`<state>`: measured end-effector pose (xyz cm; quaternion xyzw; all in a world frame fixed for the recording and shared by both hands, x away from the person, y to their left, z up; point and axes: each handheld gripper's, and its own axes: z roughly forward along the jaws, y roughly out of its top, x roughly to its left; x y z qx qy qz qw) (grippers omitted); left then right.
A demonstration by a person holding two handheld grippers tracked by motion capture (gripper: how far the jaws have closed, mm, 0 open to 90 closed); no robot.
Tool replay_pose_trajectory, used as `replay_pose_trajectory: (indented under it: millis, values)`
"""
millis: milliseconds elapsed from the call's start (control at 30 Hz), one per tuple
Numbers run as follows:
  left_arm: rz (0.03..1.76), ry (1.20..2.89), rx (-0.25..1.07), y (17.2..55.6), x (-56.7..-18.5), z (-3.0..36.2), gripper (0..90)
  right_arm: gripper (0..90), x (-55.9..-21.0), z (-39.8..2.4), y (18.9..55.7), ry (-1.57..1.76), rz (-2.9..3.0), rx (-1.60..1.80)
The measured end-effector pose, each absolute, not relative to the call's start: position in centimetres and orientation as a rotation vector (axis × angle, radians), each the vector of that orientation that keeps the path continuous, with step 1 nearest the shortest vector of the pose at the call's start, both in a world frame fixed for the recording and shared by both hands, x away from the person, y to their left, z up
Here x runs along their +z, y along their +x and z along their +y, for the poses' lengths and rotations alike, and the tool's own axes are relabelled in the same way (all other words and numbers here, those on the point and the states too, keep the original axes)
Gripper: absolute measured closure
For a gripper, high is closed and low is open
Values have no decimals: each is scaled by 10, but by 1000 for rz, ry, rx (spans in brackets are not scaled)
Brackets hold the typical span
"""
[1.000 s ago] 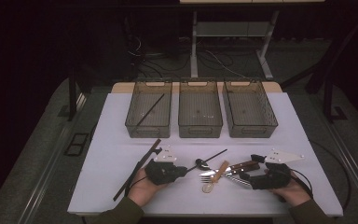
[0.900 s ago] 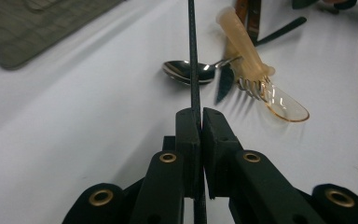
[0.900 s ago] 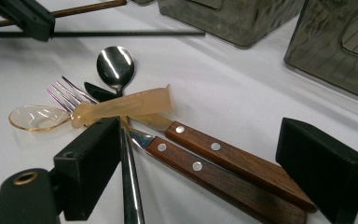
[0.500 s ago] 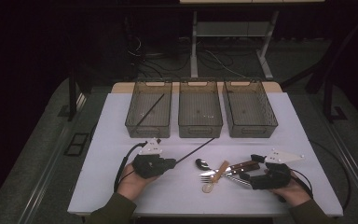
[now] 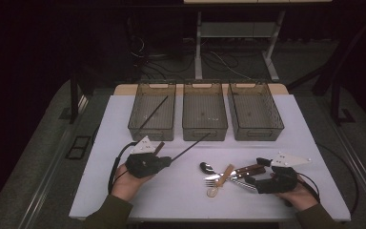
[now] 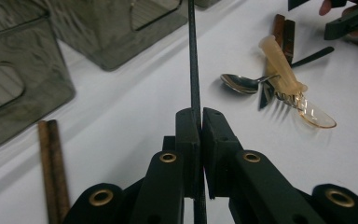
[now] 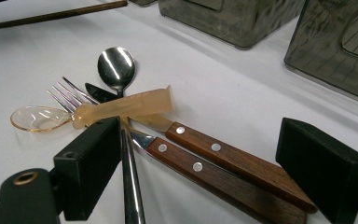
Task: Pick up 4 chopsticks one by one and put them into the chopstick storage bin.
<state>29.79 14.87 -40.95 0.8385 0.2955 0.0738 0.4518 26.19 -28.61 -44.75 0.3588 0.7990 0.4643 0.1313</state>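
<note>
My left gripper (image 5: 168,161) is shut on a thin black chopstick (image 5: 193,145), held just above the white table with its far end toward the middle bin (image 5: 205,125). In the left gripper view the chopstick (image 6: 193,65) runs straight up from between the closed jaws of the left gripper (image 6: 200,116). My right gripper (image 5: 255,180) stands open at the cutlery pile. Its jaws straddle two wooden-handled knives (image 7: 223,161) in the right gripper (image 7: 205,154) view. A metal spoon (image 7: 116,65), a fork (image 7: 65,95) and an amber plastic spoon (image 7: 121,107) lie just beyond.
Three dark see-through bins stand in a row at the back: the left bin (image 5: 145,128) holds a black chopstick (image 5: 153,113), and the right bin (image 5: 257,129) is beside the middle one. A pair of brown chopsticks (image 6: 51,158) lies by my left gripper.
My left hand has moved left and risen a little with the black chopstick, away from the cutlery pile. The right hand and the cutlery have stayed put.
</note>
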Motion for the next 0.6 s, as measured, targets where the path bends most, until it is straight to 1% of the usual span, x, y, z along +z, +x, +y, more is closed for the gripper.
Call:
replay_pose_trajectory:
  millis: [600]
  values:
    - [791,2004,260,308,-397,175,858,138,-448,-286,262,1040,2326,1344]
